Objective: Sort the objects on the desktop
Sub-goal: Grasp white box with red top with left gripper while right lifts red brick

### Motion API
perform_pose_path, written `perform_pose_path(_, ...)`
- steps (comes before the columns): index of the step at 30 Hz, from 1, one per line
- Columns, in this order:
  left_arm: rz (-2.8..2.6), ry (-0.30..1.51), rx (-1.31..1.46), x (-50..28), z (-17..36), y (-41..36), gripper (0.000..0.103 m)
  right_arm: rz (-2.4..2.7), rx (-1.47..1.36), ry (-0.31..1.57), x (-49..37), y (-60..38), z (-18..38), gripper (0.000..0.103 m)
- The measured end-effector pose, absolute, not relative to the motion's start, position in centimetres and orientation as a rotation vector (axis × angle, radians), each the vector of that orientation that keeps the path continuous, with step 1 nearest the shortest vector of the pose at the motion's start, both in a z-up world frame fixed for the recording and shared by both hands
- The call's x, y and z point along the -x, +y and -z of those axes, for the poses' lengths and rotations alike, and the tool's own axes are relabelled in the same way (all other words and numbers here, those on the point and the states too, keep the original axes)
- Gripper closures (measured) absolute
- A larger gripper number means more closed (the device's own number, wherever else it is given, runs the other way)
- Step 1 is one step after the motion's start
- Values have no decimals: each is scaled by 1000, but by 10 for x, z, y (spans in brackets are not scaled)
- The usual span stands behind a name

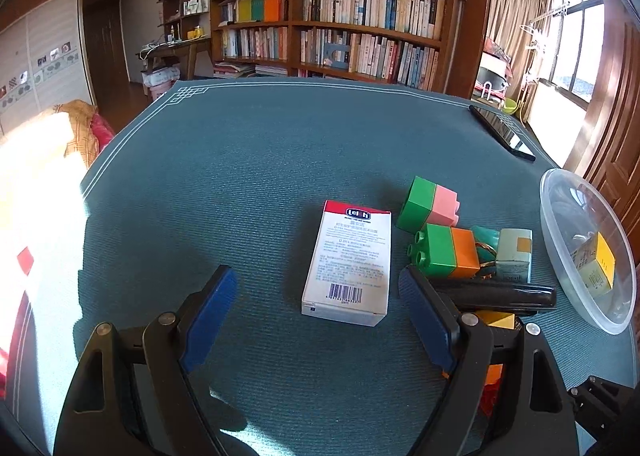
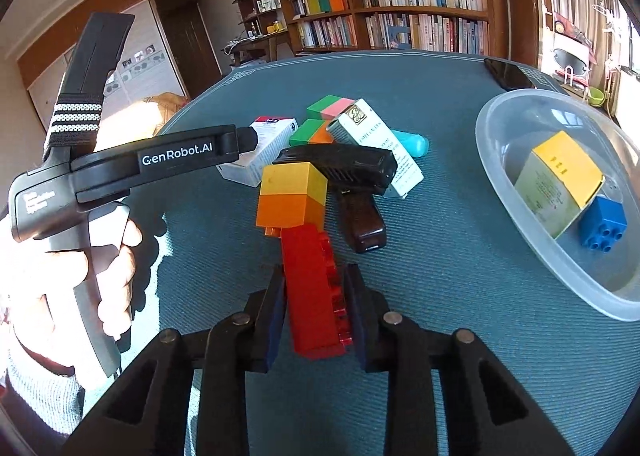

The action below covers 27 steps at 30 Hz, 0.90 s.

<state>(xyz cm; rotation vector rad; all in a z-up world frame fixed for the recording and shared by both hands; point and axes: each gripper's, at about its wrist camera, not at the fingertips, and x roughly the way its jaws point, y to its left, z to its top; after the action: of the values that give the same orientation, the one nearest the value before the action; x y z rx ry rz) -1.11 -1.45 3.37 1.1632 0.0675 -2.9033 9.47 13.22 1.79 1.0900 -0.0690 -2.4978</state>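
My right gripper [image 2: 315,276] is shut on the red end of a brick stack [image 2: 312,296], which runs from red through orange to yellow and lies on the blue mat. My left gripper [image 1: 316,280] stands open just above the mat, with the near end of a white box with a red top [image 1: 348,260] between its fingers and untouched. Right of that box lie a green-pink brick [image 1: 428,207], a green-orange brick [image 1: 444,252], a pale grey-green carton [image 1: 514,256] and a black-and-brown tool [image 2: 348,171]. A clear plastic bowl [image 2: 500,175] holds a yellow-topped box [image 2: 560,175] and a blue brick [image 2: 604,223].
A dark phone [image 1: 502,131] lies at the mat's far right edge. A teal capsule-shaped thing [image 2: 412,143] sits behind the carton. A person's hand [image 2: 108,256] holds the left gripper's handle on the left of the right wrist view. Bookshelves stand beyond the table.
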Motion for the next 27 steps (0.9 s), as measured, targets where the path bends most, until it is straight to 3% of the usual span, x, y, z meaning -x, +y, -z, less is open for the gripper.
perform_pose_path(6,2902,109,-1250,22,-24,-16,17,2499,-1095,-79,-92,130,-20,71)
perform_pose_path(13,2890,-6,-1265,40,-20,-5,17,2503,-1100,-108,-93,132,-19,71)
perform_pose_path(18,2897,26,-1258,42,-14,-8,18,2497,-1109,-112,-92,132,-18,71)
perform_pose_path(19,2900,35,-1264,41,-14,-9,22,2495,-1111,-113,-91,133,-18,71)
perform_pose_path(20,2902,40,-1266,40,-13,-10,32,2494,-1112,-116,-91,133,-18,71)
perform_pose_path(22,2910,46,-1254,38,-14,-12,39,2493,-1113,-116,-90,133,-18,71)
perform_pose_path(23,2915,53,-1251,36,-14,-13,50,2494,-1112,-113,-90,133,-18,71)
perform_pose_path(27,2917,84,-1246,30,-15,-13,53,2491,-1109,-120,-93,136,-18,71)
